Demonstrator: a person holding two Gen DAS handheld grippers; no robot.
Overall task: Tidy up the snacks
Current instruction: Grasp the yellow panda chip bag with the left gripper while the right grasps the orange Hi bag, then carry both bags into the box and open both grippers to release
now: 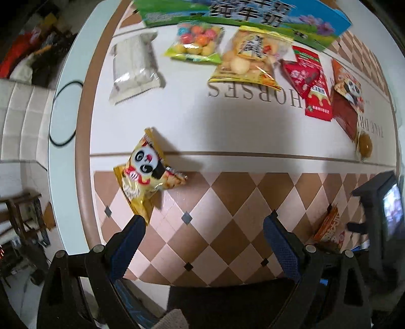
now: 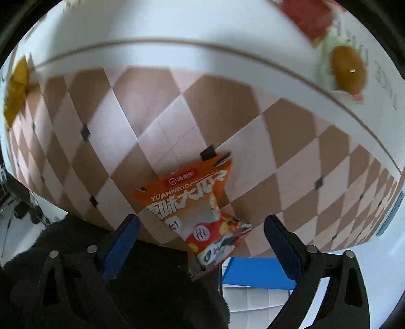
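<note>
The table [image 1: 227, 121] is covered by a cloth with a white centre and brown-and-pink diamond border. A green-and-blue carton [image 1: 243, 15] is seen far beyond the left tongs [image 1: 205, 225], which are held wide open and empty, the yellow panda snack bag [image 1: 149, 172] just beyond their left finger. The right tongs [image 2: 202, 225] are spread open, the orange snack packet [image 2: 192, 205] lying ungripped between them.

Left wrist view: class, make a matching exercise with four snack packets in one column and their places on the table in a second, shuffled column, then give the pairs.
Things
1. yellow panda packet
2. white wrapped packet
3. bag of coloured balls
4. orange snack packet

Places
A. far side, beside the green-and-blue box
B. near right, on the checkered pattern
C. far left, on the white area
D. near left, across the brown stripe

Pairs: 1-D, 2-C, 3-A, 4-B
</note>
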